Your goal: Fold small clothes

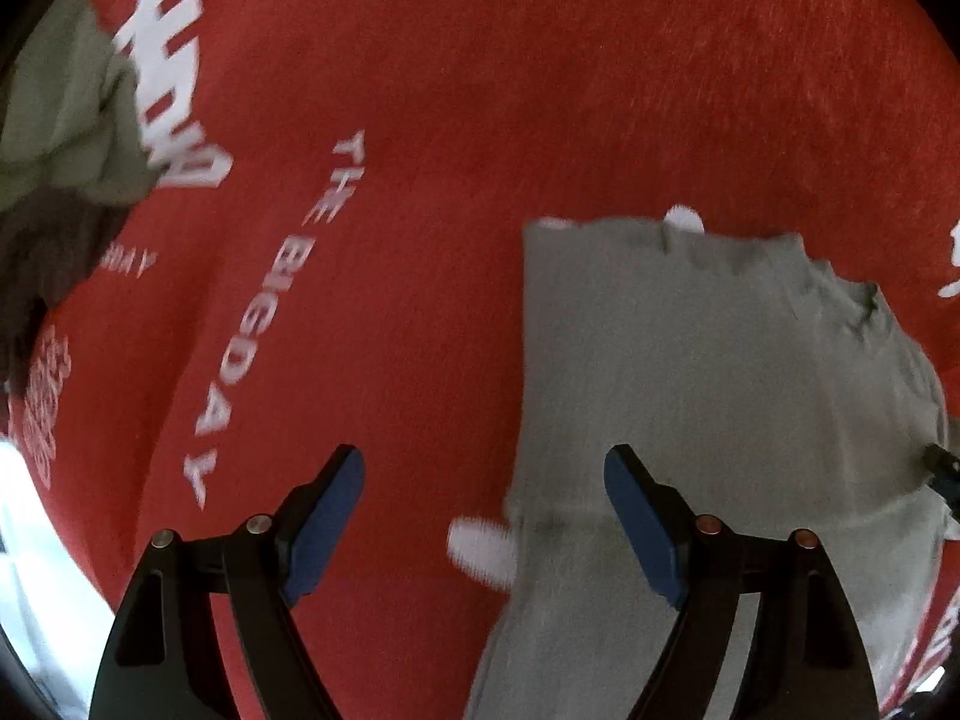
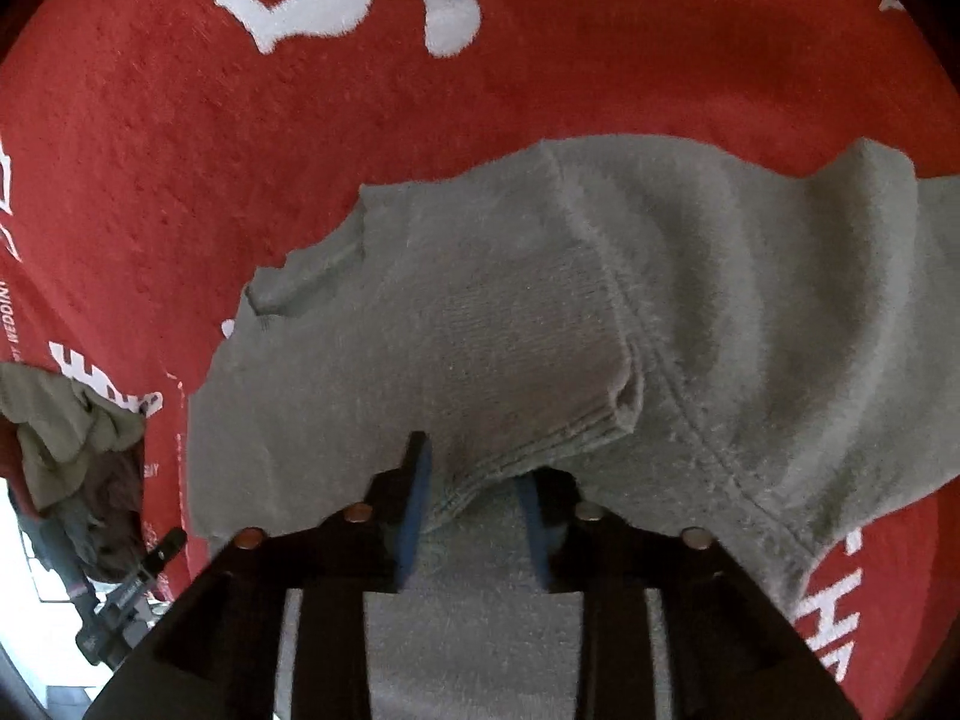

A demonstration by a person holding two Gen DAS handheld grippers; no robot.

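- grey garment [image 2: 690,312]: soft knit cloth, matt, fuzzy nap, ribbed cuff, stitched seams
- red mat [image 2: 180,138]: coarse pile fabric, matt, rough; white lettering [image 1: 264,324] flat, matt
- left gripper [image 1: 483,483]: black plastic arms, slight sheen; dark blue matt pads [image 1: 327,525]; shiny copper-toned metal pins
- clothes pile [image 1: 54,108]: olive and dark cloth, crumpled, matt

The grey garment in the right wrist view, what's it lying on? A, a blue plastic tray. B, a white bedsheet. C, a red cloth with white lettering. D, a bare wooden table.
C: the grey garment is spread over a red cloth printed with white lettering, which shows on all sides of it.
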